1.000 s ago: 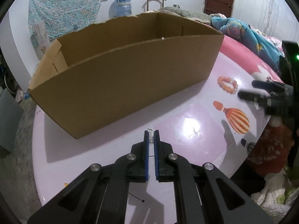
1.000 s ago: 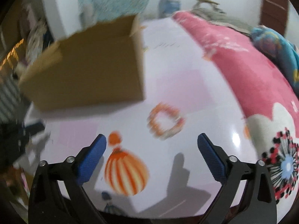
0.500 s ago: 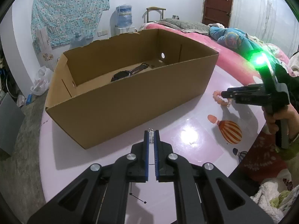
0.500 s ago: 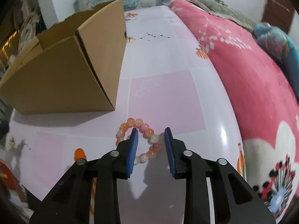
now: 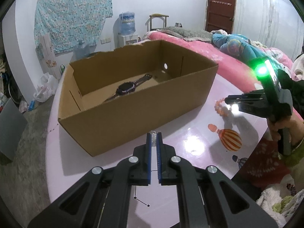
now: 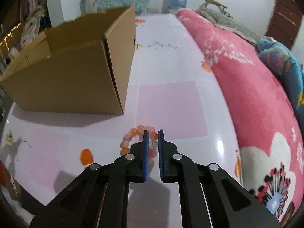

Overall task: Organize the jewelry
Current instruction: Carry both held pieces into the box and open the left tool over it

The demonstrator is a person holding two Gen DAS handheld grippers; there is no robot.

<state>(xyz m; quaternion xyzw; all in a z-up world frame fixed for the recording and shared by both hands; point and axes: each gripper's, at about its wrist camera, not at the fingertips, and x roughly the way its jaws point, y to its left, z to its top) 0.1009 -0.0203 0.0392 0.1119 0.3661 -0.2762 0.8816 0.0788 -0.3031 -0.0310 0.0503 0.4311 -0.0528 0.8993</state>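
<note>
My left gripper (image 5: 154, 135) is shut on a thin silver chain (image 5: 153, 138) held upright between its blue pads, just in front of the open cardboard box (image 5: 133, 114). A black wristwatch (image 5: 126, 89) lies inside the box. My right gripper (image 6: 152, 133) is shut on an orange bead bracelet (image 6: 131, 137) that rests on the pink table, right of the box (image 6: 72, 76). In the left wrist view the right gripper (image 5: 227, 100) holds the bracelet (image 5: 218, 107) at the table's right side.
The round pink table (image 5: 190, 133) has hot-air-balloon prints (image 5: 228, 136). A bed with a pink blanket (image 6: 247, 76) runs along the table's right. The table's edge lies close below both grippers.
My right gripper has closed onto the bead bracelet. My left gripper has risen with the chain, so the box's inside and the watch now show.
</note>
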